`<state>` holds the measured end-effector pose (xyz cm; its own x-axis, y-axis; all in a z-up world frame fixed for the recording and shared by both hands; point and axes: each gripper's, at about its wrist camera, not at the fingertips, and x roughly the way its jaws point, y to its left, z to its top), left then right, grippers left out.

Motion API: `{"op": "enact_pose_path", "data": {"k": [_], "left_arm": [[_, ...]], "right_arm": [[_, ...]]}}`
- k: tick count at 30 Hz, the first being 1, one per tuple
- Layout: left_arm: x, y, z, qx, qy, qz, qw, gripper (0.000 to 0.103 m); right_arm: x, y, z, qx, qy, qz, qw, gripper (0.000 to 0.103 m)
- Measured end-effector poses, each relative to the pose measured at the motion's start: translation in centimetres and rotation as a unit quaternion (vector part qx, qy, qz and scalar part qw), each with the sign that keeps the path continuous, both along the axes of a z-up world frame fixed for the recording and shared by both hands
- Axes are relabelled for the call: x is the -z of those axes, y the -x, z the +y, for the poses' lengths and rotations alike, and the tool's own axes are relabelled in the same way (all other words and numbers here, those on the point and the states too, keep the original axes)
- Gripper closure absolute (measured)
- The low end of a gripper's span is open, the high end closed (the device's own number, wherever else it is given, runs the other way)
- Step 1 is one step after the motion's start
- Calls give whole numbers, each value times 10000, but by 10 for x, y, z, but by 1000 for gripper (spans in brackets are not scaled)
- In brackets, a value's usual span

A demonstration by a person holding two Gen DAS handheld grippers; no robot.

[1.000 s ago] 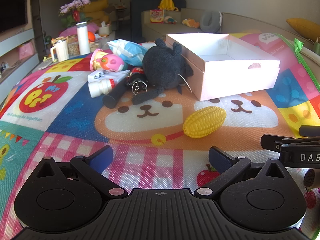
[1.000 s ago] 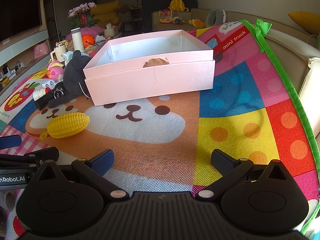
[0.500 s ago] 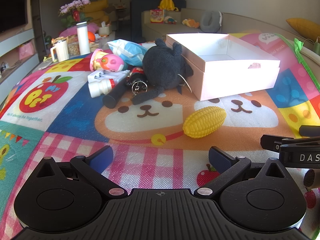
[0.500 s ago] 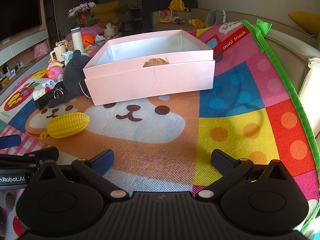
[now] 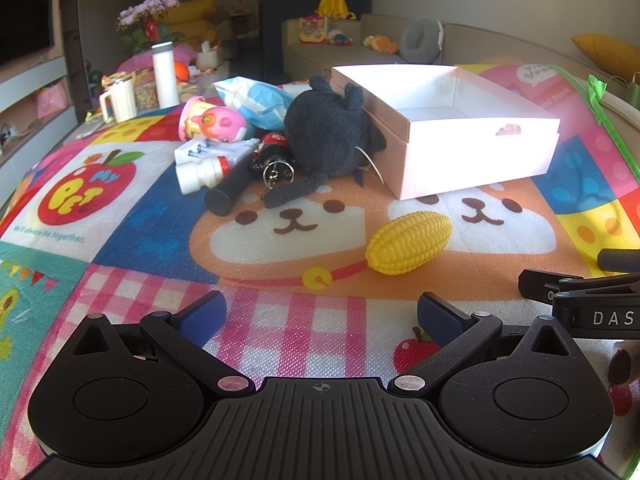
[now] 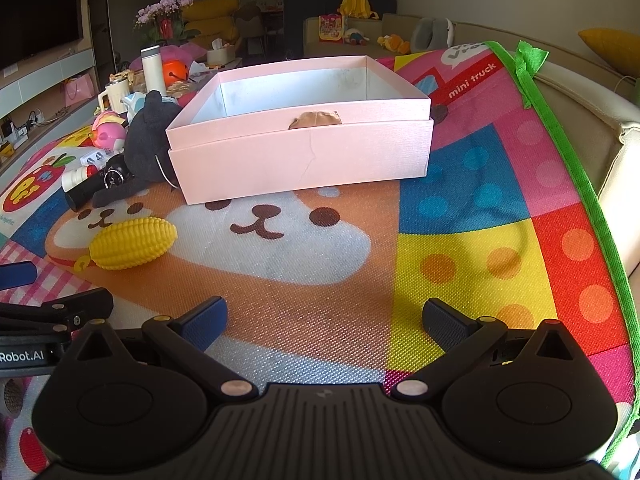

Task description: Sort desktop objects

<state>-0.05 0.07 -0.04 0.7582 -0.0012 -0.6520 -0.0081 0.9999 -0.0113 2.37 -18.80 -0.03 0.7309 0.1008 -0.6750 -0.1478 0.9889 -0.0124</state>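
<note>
Both claws, the left claw [image 5: 320,316] and the right claw [image 6: 325,318], are held spread and empty, well short of the pink box [image 6: 304,152]. The toy corn [image 5: 408,247] lies alone just before the box, probably the easiest first pick; a black plush [image 5: 328,136] is leaned against the box's left side.

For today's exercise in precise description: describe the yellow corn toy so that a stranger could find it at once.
Start at the big pink box on the colourful play mat. In front of its left corner, alone on the printed dog faces, lies the corn toy. It is the only plain yellow, ridged oval, apart from the toy pile beside the black plush.
</note>
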Motion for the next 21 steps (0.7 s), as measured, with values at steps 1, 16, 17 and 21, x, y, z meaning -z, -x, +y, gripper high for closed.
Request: {"op": "enact_pose_path", "data": {"k": [1, 16, 17, 21], "left_arm": [[0, 1, 0, 20, -3, 16, 10000, 0], [-25, -7, 61, -89, 7, -360, 9993, 0], [-28, -10, 69, -143, 22, -448, 9989, 0], [-43, -21, 91, -126, 254, -888, 9956, 0]], "right_arm": [[0, 0, 0, -4, 5, 12, 10000, 0], [-10, -1, 12, -538, -47, 357, 9979, 0], [-14, 0, 19, -793, -96, 270, 9964, 0], [-26, 3, 54, -1501, 68, -353, 9880, 0]]}}
